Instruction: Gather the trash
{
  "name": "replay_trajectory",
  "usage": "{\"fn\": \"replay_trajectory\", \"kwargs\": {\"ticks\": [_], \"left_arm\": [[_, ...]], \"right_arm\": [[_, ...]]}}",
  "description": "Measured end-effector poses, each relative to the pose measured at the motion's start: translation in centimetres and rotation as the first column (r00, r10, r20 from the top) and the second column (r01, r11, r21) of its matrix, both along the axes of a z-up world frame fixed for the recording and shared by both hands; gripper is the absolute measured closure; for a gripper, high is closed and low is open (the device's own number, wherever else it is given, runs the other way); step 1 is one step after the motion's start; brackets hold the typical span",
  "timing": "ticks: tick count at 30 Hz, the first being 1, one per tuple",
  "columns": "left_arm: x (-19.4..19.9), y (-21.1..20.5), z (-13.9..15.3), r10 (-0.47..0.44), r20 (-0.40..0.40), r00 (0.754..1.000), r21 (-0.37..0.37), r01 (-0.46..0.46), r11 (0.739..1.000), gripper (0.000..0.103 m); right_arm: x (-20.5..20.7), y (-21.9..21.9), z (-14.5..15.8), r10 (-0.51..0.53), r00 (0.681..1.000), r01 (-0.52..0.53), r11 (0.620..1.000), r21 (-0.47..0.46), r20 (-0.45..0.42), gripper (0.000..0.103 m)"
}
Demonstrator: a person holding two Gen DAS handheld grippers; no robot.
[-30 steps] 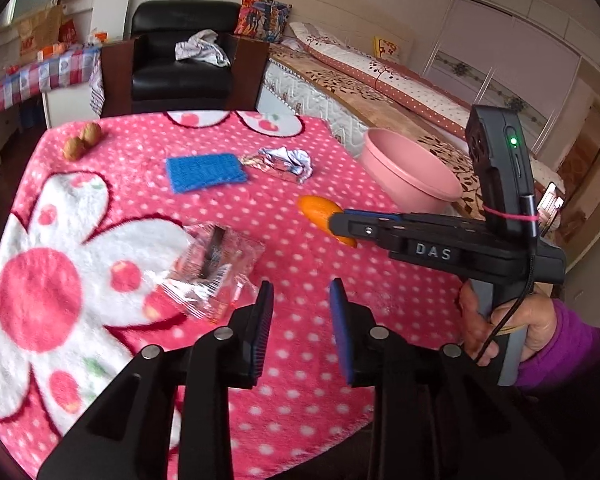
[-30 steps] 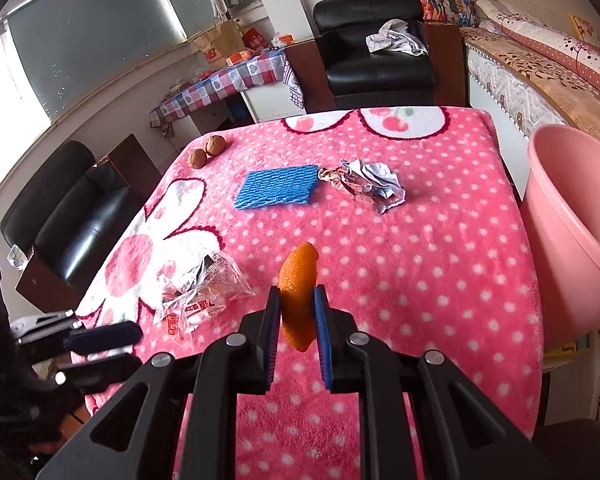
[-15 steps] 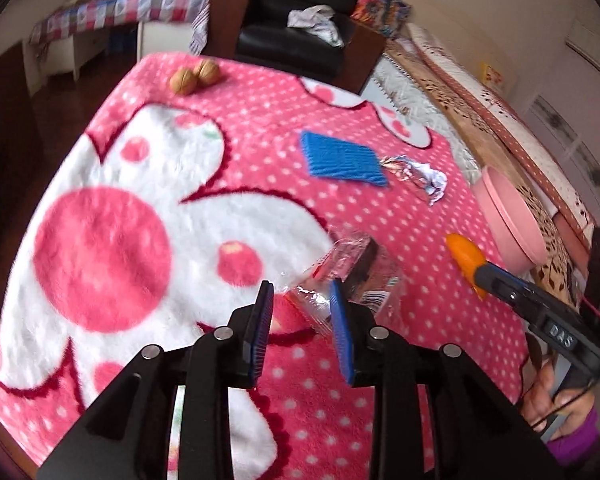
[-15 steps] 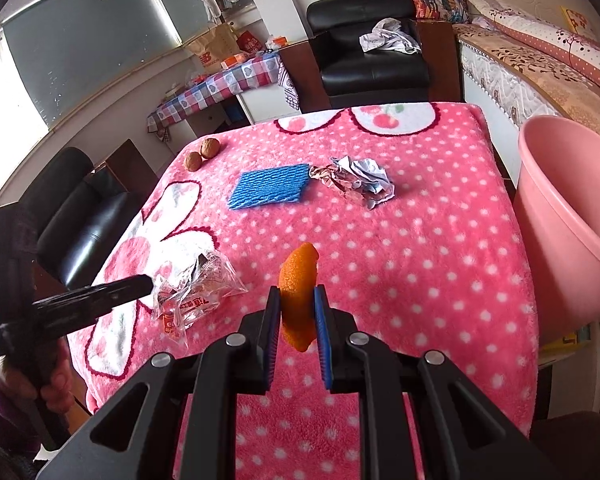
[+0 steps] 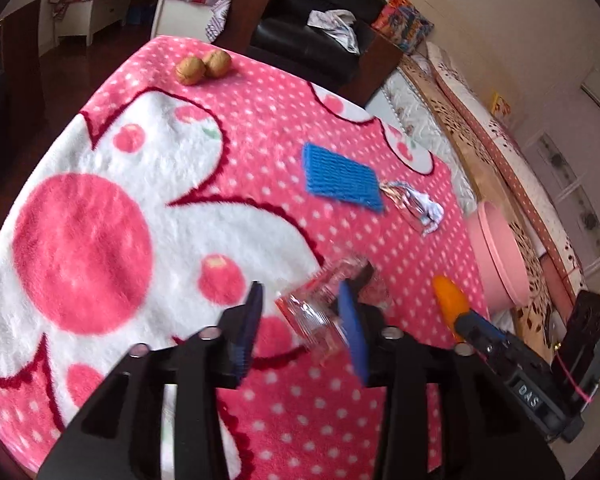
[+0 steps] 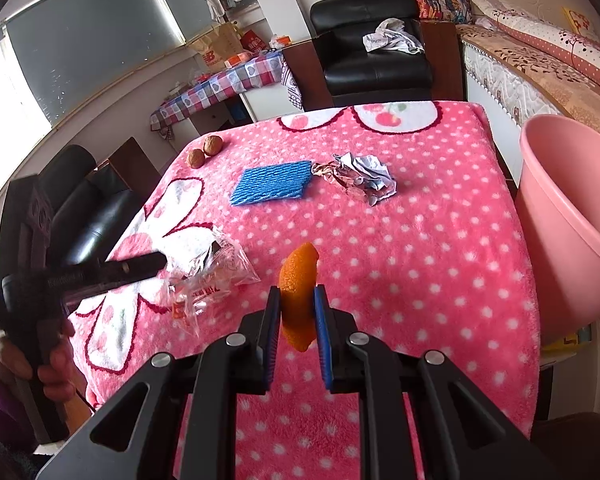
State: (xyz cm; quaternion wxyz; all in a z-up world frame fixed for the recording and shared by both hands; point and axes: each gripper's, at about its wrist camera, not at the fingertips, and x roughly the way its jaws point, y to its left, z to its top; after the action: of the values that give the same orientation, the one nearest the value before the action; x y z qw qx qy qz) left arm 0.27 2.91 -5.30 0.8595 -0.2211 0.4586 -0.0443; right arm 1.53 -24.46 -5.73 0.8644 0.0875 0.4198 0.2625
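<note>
My right gripper (image 6: 295, 322) is shut on an orange peel (image 6: 298, 294) and holds it above the pink dotted blanket (image 6: 420, 248); the peel also shows in the left wrist view (image 5: 448, 304). My left gripper (image 5: 300, 330) is open, its jaws on either side of a clear plastic wrapper (image 5: 320, 312) lying on the blanket; the wrapper also shows in the right wrist view (image 6: 208, 280). A crumpled foil wrapper (image 6: 360, 178) and a blue mesh pad (image 6: 274, 182) lie farther back. A pink bin (image 6: 568, 220) stands off the right edge.
Two walnuts (image 6: 205, 151) lie near the far left edge of the blanket. A black armchair (image 6: 374, 44) with a crumpled cloth stands behind the table. A bed (image 6: 540, 68) runs along the right. A checked-cloth side table (image 6: 220, 88) is at back left.
My left gripper has swung left and come forward until its open jaws straddle the clear wrapper. My right gripper keeps the orange peel and has barely moved.
</note>
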Motion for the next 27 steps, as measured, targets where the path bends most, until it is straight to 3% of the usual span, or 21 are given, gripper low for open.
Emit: {"fn": "replay_trajectory", "kwargs": {"ticks": [6,11,14,18,23,27], "left_arm": [[0.8,-0.6,-1.7,0.013,-0.082,0.997,0.014,-0.012,1.000,0.057],[0.6,-1.9,-1.5,-0.025,-0.064,0.998,-0.009,0.024,1.000,0.057],[0.6,-2.9,-1.4,-0.056,-0.048,0.997,0.022,0.057,0.998,0.058],[0.5,-3.8,-1.3,-0.074,-0.025,0.997,0.055,0.075,0.996,0.079],[0.5,-4.9,-0.5,-0.108,0.018,0.994,0.099,0.106,0.989,0.094],[0.5,-5.7,1.0,-0.126,0.073,0.989,0.104,0.118,0.988,0.095]], "right_arm": [[-0.3,0.0,0.1,0.004,1.000,-0.004,1.000,0.003,0.008,0.087],[-0.3,-0.3,-0.1,-0.001,1.000,0.001,1.000,0.005,0.004,0.087],[-0.3,-0.4,0.0,-0.002,1.000,0.002,1.000,0.007,0.007,0.087],[-0.5,-0.6,0.1,-0.002,1.000,0.002,1.000,0.007,0.015,0.087],[-0.5,-0.9,0.1,-0.007,1.000,0.007,1.000,0.014,0.018,0.087],[-0.7,-1.4,0.5,-0.015,0.999,0.014,1.000,0.023,0.038,0.087]]}}
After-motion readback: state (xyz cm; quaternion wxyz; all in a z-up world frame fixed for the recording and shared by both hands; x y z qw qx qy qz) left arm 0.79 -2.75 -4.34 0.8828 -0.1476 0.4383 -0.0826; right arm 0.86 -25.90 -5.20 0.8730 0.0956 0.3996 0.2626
